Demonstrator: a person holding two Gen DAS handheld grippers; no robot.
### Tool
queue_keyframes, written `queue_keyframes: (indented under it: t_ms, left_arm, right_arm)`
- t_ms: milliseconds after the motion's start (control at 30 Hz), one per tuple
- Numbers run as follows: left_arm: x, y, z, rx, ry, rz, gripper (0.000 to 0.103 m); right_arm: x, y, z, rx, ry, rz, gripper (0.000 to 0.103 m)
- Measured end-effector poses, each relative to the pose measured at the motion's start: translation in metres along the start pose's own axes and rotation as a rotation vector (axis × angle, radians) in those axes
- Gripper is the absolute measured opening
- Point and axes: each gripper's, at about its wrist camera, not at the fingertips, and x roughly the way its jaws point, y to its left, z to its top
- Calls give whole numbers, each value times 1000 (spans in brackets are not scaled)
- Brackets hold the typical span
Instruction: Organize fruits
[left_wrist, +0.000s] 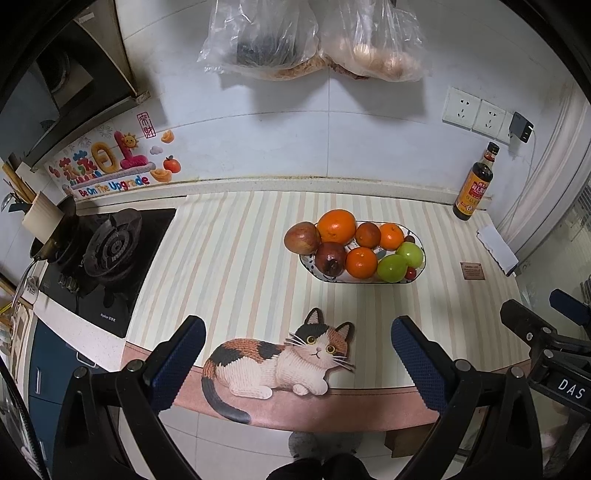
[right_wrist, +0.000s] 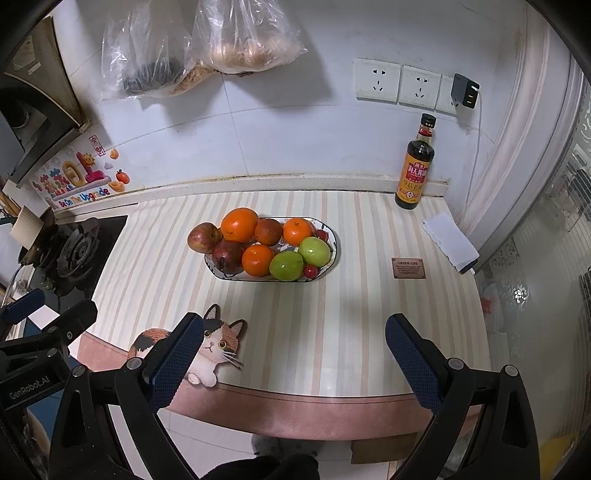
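The left gripper (left_wrist: 298, 354) is held spread wide and empty over the counter's near edge, above a cat mat (left_wrist: 280, 360). The right gripper (right_wrist: 294, 352) is likewise spread and empty. The dish (right_wrist: 218, 272) piled with fruit (right_wrist: 255, 245) is seen ahead of both, well apart from the fingertips. A bottle (right_wrist: 414, 166) stands far ahead-right.

A pale tiled wall (right_wrist: 295, 140) with white sockets (right_wrist: 399, 83) backs a striped pastel countertop (right_wrist: 332, 314); a black gas hob (left_wrist: 110, 258) sits left.
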Motion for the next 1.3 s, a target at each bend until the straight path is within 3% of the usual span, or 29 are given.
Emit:
queue_keyframes:
  t_ms: [1300]
  left_arm:
    - [-9, -8, 8, 8, -24, 7, 103]
  right_arm:
    - [-4, -9, 9, -5, 1, 8, 101]
